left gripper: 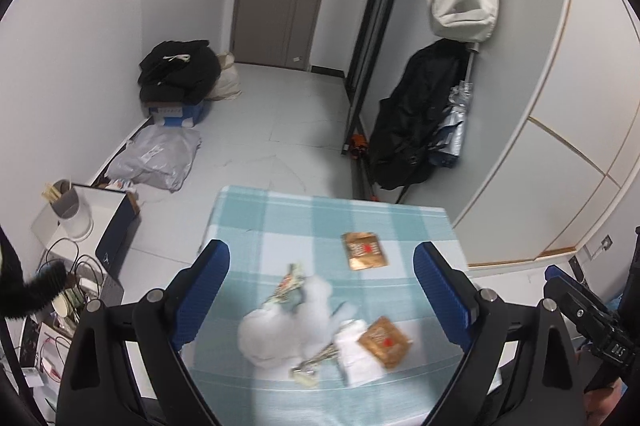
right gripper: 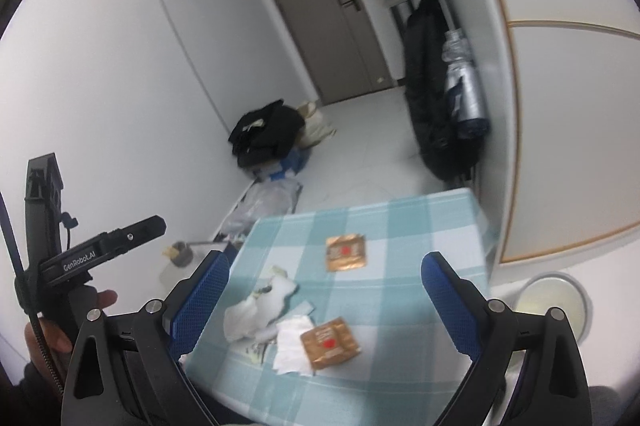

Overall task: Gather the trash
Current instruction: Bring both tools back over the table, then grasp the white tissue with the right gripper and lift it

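On the checked counter [left gripper: 280, 218] trash is lying untouched: tissues [left gripper: 288, 322] and two wrappers [left gripper: 365, 250]. You are hovering both tongs [left gripper: 320, 290] [right gripper: 324, 298] released, approaching; next, I judge, closing on one piece.

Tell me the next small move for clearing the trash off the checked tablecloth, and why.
Probably lower the left gripper onto the crumpled white tissue wad and close. Its jaws stand wide with nothing between them, and the wad sits roughly between its blue fingers. The right gripper is open too, above the near copper-brown foil packet. The far packet can wait.
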`<state>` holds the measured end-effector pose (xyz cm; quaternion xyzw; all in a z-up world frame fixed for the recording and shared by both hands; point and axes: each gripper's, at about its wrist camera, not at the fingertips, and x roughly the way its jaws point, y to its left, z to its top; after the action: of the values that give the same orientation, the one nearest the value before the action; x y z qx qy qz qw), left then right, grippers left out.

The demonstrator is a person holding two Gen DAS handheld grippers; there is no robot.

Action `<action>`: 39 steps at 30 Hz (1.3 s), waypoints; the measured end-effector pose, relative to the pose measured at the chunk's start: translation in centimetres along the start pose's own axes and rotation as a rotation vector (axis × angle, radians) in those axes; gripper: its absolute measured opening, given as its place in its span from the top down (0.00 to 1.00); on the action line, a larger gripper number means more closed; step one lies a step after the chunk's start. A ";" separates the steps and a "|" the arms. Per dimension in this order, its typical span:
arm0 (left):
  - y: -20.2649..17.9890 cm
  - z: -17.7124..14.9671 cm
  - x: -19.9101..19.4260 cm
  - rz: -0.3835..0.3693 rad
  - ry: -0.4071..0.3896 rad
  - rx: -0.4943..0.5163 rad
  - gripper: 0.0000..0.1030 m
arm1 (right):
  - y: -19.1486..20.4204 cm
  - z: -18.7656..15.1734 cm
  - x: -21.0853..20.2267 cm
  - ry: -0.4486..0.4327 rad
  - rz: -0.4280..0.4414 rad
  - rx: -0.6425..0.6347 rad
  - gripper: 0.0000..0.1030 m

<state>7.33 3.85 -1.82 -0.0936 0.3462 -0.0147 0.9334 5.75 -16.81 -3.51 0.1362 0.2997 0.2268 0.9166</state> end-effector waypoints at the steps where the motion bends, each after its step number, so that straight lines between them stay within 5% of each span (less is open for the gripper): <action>1: 0.6 -0.4 0.2 0.003 0.003 -0.005 0.11 | 0.6 -0.4 0.3 0.010 0.001 -0.012 0.05; 18: 8.6 -4.3 1.5 -0.006 0.037 -0.148 0.11 | 3.6 -7.2 8.1 0.240 -0.042 -0.173 0.06; 21: 9.5 -4.3 1.7 -0.014 0.044 -0.186 0.11 | 4.8 -7.7 8.9 0.275 -0.004 -0.285 0.06; 29: 10.5 -4.3 2.2 -0.037 0.065 -0.235 0.11 | 8.3 -10.8 13.4 0.480 0.088 -0.842 0.07; 39: 11.2 -3.8 3.0 -0.023 0.084 -0.258 0.11 | 7.4 -10.5 18.5 0.665 0.150 -0.943 0.17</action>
<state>6.73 13.97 -8.71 -0.2161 0.3828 0.0155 0.8981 10.15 -0.01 -17.92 -0.3444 0.4275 0.4308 0.7163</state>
